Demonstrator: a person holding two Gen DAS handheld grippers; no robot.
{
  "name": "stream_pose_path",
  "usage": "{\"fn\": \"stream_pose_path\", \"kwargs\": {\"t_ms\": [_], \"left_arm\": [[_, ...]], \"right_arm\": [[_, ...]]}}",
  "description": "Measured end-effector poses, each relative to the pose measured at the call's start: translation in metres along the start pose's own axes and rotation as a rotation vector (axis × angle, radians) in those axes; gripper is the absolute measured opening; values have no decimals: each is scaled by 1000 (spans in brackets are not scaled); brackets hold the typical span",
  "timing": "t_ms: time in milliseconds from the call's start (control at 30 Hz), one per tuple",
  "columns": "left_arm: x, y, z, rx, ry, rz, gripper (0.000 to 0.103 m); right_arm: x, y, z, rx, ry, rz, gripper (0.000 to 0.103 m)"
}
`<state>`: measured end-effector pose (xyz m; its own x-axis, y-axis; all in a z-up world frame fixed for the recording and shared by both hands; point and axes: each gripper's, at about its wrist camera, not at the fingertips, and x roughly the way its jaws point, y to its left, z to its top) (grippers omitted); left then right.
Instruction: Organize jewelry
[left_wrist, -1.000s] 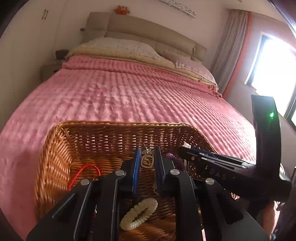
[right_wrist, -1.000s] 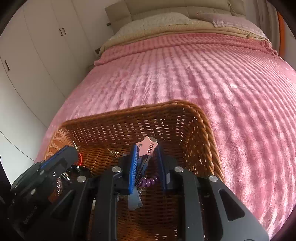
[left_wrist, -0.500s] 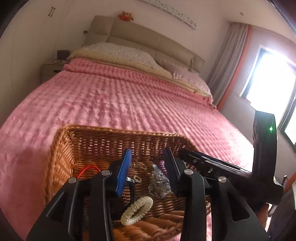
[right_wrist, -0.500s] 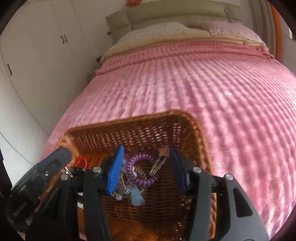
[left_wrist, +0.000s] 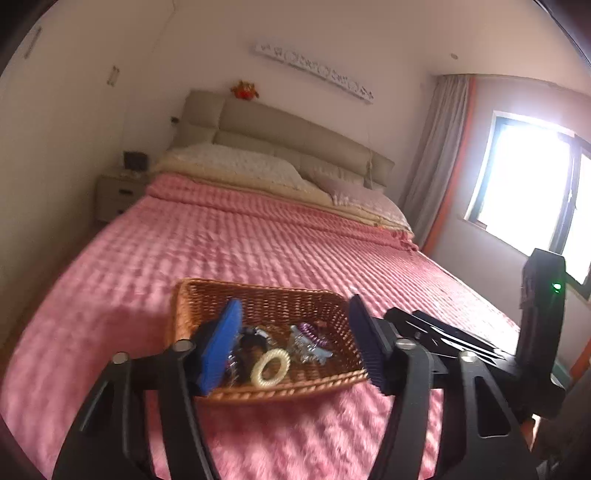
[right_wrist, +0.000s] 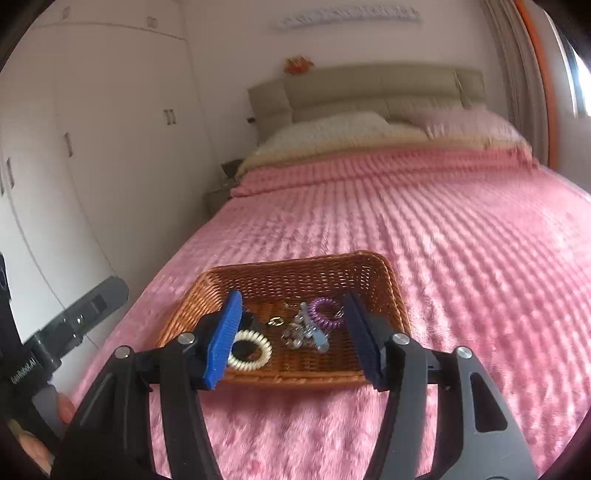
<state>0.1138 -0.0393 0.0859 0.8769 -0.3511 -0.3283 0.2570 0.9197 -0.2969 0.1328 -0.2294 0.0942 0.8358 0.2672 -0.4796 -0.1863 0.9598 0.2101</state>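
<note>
A pink bedspread (left_wrist: 280, 251) covers the bed below pillows (left_wrist: 240, 162).

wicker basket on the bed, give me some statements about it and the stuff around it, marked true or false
1. The wicker basket sits on a pink bedspread. True.
2. The cream coil hair tie lies on the bedspread outside the basket. False: it lies inside the basket, near the front rim.
3. The right hand-held gripper holds the purple coil bracelet. False: its jaws stand apart with nothing gripped, having just been opening; the bracelet lies in the basket.
4. The left hand-held gripper is open and holds nothing. True; its jaws have just been opening too.
5. The basket is empty. False: it holds the hair tie, the bracelet and small metal pieces.
</note>
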Motion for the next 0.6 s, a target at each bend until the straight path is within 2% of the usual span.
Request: {"fn": "stream_pose_path", "kwargs": {"t_ms": [67, 133, 200, 267, 333, 367, 400, 500, 600], "left_arm": [[-21, -3, -11, 24, -35, 50, 71], [-35, -6, -22, 54, -54, 98, 72], [-47, -9, -36, 96, -76, 176, 75], [-57, -13, -50, 133, -113, 252, 76], [-67, -15, -65, 151, -189, 338, 80], [-71, -14, -73, 145, -228, 376, 86], [-73, -13, -76, 136, -243, 391, 88], [-70, -7, -84, 117, -256, 424, 88], [-61, -7, -90, 145, -219, 467, 88]], "right_arm": [[-16, 10, -10, -31, -30, -19, 63], [-30, 16, -24, -44, -57, -15, 66], [-41, 22, -39, -66, -92, -31, 66], [-48, 28, -52, -90, -120, -56, 71], [-53, 32, -64, -103, -154, -72, 71], [-54, 35, -70, -116, -177, -97, 71], [-57, 39, -79, -139, -211, -134, 71], [-56, 45, -95, -172, -226, -159, 77], [-51, 49, -99, -206, -220, -165, 79]]}}
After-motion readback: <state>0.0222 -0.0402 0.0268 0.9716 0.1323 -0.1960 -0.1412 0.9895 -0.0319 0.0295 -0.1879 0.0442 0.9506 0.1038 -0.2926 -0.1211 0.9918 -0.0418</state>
